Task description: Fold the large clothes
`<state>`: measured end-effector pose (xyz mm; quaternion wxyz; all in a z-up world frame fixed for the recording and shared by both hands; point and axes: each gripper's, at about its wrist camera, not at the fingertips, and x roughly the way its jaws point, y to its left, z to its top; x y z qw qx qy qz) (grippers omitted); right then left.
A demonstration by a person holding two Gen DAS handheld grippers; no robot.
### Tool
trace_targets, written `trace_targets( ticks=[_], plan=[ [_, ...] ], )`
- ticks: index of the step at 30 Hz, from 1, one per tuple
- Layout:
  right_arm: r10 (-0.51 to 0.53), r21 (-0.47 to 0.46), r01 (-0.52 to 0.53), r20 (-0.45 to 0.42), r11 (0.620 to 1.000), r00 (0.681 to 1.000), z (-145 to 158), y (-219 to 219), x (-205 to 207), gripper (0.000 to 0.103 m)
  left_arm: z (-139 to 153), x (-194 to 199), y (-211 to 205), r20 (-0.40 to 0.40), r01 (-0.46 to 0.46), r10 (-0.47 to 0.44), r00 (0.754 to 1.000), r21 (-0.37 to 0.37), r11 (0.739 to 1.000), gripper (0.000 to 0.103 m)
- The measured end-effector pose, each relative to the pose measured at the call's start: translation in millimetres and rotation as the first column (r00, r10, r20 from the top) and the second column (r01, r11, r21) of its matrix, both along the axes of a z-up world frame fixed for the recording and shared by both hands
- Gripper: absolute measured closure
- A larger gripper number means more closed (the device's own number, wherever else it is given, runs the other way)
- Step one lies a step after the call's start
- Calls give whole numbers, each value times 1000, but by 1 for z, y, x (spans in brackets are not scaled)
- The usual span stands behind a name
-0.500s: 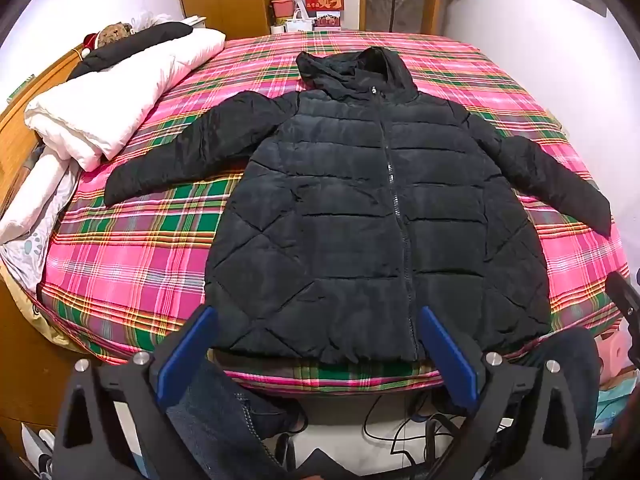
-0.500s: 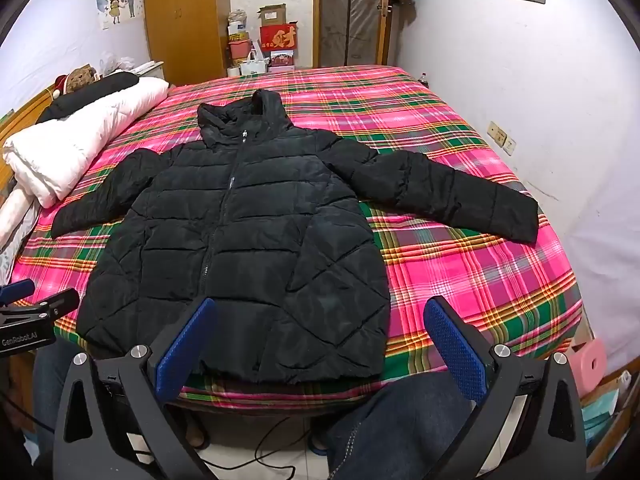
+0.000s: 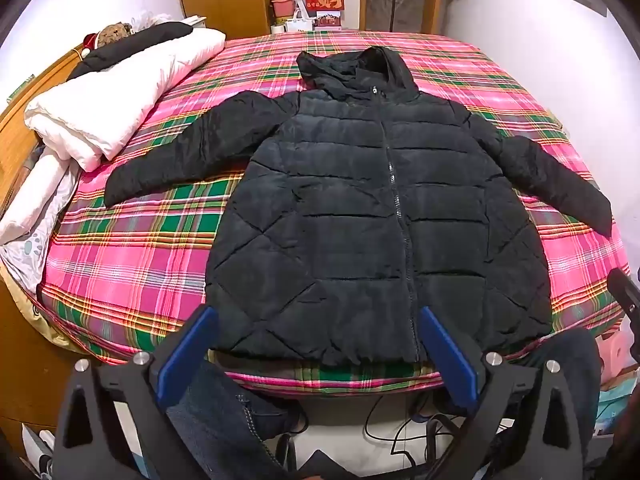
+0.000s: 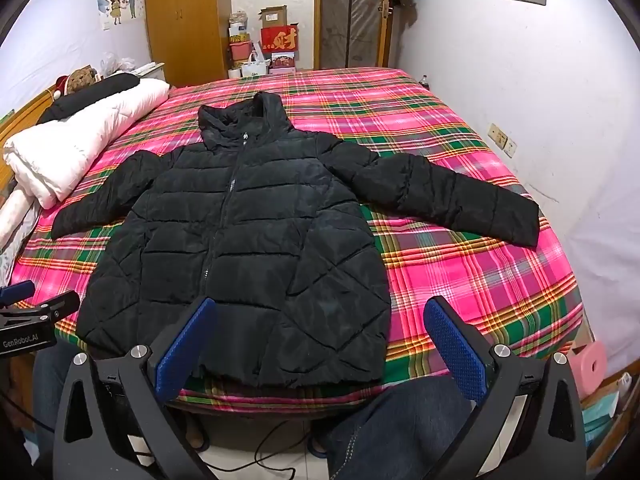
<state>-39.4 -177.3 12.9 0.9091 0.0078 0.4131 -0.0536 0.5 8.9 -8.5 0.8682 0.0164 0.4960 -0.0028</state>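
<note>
Jacket (image 3: 360, 220) flat on plaid bed (image 3: 132, 264), sleeves out; both grippers' fingers (image 3: 188, 352) (image 4: 452, 348) spread, empty.

The left gripper (image 4: 24, 312), seen at the left edge of the right wrist view, carries the white lettering "GenRobot.AI" on its black body. A red box (image 4: 280, 40) on the pile by the wardrobe bears a large gold Chinese character, 财 (smaller characters beside it are too small to read).

Black quilted jacket (image 3: 360, 220); pink-green plaid bedspread (image 3: 140, 264); white duvet (image 3: 120, 96).
</note>
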Motion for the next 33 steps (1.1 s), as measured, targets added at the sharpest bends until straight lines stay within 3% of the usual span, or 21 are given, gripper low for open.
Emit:
trace_targets(
  ticks=[25,33],
  plan=[
    [29,17,-29,13,999,999,-3,4,11,0,-7,6,5,-4,-10,10,1000,5,1000,2],
    [102,9,-103,32,995,994,-7,24,42,0,-19,34,35,-7,-56,56,998,-54,997,2]
  ],
)
